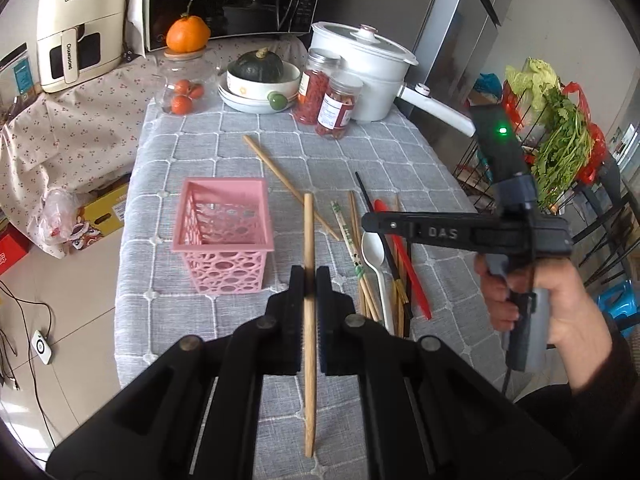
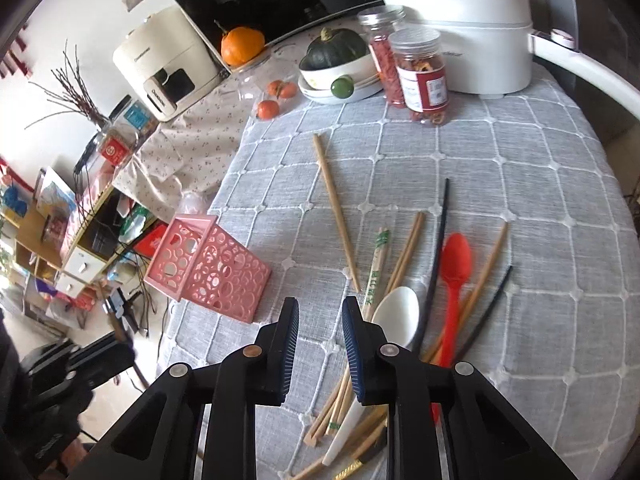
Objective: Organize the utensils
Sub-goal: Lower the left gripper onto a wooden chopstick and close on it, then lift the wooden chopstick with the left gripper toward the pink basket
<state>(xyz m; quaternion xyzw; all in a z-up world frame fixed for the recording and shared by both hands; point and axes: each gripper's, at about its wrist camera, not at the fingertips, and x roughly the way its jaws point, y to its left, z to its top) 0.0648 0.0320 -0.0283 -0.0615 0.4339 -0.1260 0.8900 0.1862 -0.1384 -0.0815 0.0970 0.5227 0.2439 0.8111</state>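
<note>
Wood first: we see a plain wooden chopstick (image 1: 308, 280) clamped between the jaws of our left gripper (image 1: 308, 280), running lengthwise along the fingers, lifted off the grey quilted cloth of the worktop (image 1: 420, 168). Its far tip reaches just right of the pink basket (image 1: 224, 232), which stands upright with its mouth open.

Our right gripper (image 2: 320, 320) hangs released, jaws apart with nothing between them, over the near edge of the loose utensil pile. In the left wrist view we see it from the side, held in the right hand (image 1: 552, 304), above the pile.

Just beyond the right gripper we note the pile itself, all lying flat on the cloth: a white spoon (image 2: 398, 312), a red spoon (image 2: 454, 268), two black chopsticks (image 2: 438, 248), several bamboo chopsticks (image 2: 406, 256) and a paper-sleeved pair (image 2: 378, 264). They overlap and fan outward. One more wooden chopstick (image 2: 336, 208) lies alone, apart from the pile, slanting toward the far side.

Further off, at the far edge, we record two jars of red dried goods (image 2: 422, 72), a white lidded pot (image 2: 456, 28), a dark green squash in a bowl (image 2: 336, 48) and a glass jar with an orange on top (image 1: 188, 32).
</note>
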